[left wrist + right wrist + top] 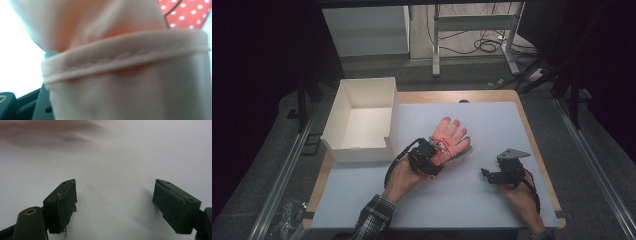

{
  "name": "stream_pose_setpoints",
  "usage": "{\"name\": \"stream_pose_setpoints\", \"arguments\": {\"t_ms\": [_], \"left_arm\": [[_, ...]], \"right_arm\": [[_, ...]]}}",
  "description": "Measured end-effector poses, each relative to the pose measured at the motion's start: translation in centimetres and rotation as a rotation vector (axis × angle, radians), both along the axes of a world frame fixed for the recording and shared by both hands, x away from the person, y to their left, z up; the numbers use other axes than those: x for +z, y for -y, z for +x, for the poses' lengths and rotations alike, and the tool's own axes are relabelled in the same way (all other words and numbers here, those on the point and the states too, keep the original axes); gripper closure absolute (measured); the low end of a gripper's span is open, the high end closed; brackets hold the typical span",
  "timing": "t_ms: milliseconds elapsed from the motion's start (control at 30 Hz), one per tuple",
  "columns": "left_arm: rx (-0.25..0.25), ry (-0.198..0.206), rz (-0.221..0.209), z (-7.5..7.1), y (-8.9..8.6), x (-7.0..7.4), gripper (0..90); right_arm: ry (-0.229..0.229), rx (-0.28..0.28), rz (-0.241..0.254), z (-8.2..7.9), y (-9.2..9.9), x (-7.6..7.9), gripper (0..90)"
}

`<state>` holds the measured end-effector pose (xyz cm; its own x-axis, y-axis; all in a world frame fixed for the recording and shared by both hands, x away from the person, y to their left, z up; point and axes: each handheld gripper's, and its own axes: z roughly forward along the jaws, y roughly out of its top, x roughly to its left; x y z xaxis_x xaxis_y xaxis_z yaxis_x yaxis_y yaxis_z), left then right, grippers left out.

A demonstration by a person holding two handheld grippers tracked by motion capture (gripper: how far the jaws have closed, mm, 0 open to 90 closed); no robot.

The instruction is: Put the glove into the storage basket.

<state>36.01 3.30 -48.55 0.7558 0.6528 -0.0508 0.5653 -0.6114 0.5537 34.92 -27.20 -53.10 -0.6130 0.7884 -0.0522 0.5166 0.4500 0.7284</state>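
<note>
Pick-up step: the left gripper (pixel 438 151) is clamped on the cuff of the pink glove (pixel 450 136) lying mid-counter (pixel 492 125), the right gripper (pixel 113 205) resting with jaws apart; next, presumably, lifting it toward the white box (pixel 362 120).

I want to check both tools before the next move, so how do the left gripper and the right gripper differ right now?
The left gripper is shut on the cuff of the pink glove; the right gripper is open, with only bare white table between its jaws. The left one sits near the table's middle, beside the white box; the right one sits apart, toward the right edge. Both are black and hand-held.
</note>
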Motion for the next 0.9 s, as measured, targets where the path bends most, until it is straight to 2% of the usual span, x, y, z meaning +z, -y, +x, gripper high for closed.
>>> {"name": "stream_pose_setpoints", "arguments": {"t_ms": [333, 900], "left_arm": [[0.07, -0.003, -0.018, 1.8, -0.5, 1.8, 40.7], [0.155, 0.029, -0.015, 4.1, -1.7, 5.4, 40.0]], "right_arm": [[0.001, 0.001, -0.001, 0.0, 0.0, 0.0, 19.6], [-0.002, 0.001, 0.001, 0.0, 0.0, 0.0, 19.6]]}}
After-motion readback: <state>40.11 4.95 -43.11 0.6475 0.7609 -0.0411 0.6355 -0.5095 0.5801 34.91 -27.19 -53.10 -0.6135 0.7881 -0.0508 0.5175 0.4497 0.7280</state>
